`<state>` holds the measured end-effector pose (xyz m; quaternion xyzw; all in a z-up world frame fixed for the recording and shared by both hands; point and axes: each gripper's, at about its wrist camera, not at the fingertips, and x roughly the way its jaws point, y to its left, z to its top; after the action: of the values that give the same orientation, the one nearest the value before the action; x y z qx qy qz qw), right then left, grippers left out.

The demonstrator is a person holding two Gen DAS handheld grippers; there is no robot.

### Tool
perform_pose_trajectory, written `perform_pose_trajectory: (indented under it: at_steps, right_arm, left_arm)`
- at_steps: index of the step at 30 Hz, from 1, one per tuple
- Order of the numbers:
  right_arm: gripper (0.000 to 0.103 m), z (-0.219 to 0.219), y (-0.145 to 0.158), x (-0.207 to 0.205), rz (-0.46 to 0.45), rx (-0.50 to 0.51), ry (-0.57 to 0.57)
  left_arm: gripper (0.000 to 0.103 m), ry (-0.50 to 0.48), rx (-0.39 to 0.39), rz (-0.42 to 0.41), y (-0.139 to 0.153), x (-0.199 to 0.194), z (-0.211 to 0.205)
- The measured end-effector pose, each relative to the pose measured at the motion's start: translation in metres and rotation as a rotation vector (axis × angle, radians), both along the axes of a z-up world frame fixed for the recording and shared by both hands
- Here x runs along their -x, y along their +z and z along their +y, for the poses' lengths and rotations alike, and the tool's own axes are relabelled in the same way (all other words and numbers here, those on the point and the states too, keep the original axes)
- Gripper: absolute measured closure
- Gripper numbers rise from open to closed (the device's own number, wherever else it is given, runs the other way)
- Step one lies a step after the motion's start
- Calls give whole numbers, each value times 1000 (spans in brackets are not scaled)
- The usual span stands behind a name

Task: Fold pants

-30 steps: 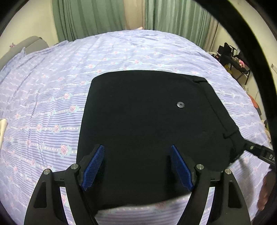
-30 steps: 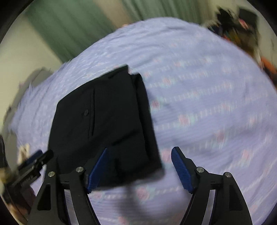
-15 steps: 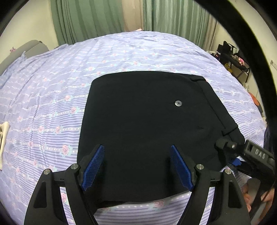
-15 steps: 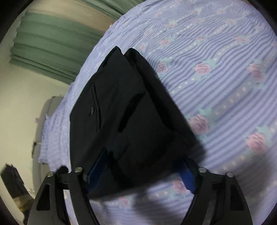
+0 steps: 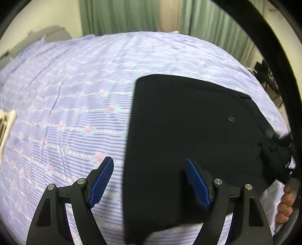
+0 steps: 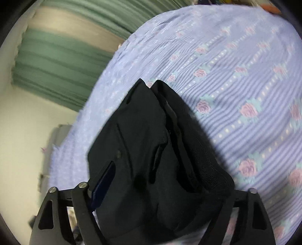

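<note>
The black pants [image 5: 188,135] lie folded in a flat block on the lilac flowered bedsheet [image 5: 66,98], button up. My left gripper [image 5: 151,182] is open and empty, hovering over the block's near left edge. In the right wrist view the pants' waistband end [image 6: 160,150] is bunched up and fills the space between the fingers of my right gripper [image 6: 162,186]. Its left blue pad [image 6: 103,184] shows wide apart; the right pad is hidden under the cloth. The right gripper also shows at the right edge of the left wrist view [image 5: 283,150], at the pants' waistband corner.
Green curtains [image 5: 132,17] hang behind the bed. A grey headboard [image 5: 47,35] is at far left. A cream object [image 5: 7,120] lies at the sheet's left edge. Dark furniture [image 5: 264,71] stands at the right beside the bed.
My left gripper has shifted left, so the pants now sit to its right. My right gripper has pushed into the waistband end, and the cloth has risen and bunched between its fingers.
</note>
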<state>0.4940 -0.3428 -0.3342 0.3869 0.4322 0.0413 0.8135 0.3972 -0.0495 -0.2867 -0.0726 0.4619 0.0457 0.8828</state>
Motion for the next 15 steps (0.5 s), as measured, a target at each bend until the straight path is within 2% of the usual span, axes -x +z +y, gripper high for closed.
perform_pose_trajectory:
  at_steps: [2, 3, 4, 6, 11, 15]
  right_arm:
    - [50, -8, -10, -4, 41, 31, -17]
    - [54, -9, -15, -6, 68, 48, -31]
    - [56, -10, -18, -7, 78, 48, -36]
    - [60, -5, -17, -8, 96, 118, -19]
    - [65, 10, 0, -10, 110, 283, 40]
    - [66, 20, 5, -8, 101, 387, 76]
  left_arm:
    - [25, 17, 25, -6, -1, -6, 18]
    - [24, 16, 29, -7, -2, -8, 22]
    - [24, 7, 30, -8, -3, -12, 26]
    - [24, -27, 42, -14, -4, -19, 30]
    - [24, -66, 223, 16, -19, -41, 56]
    - [25, -118, 315, 56, -35, -58, 68]
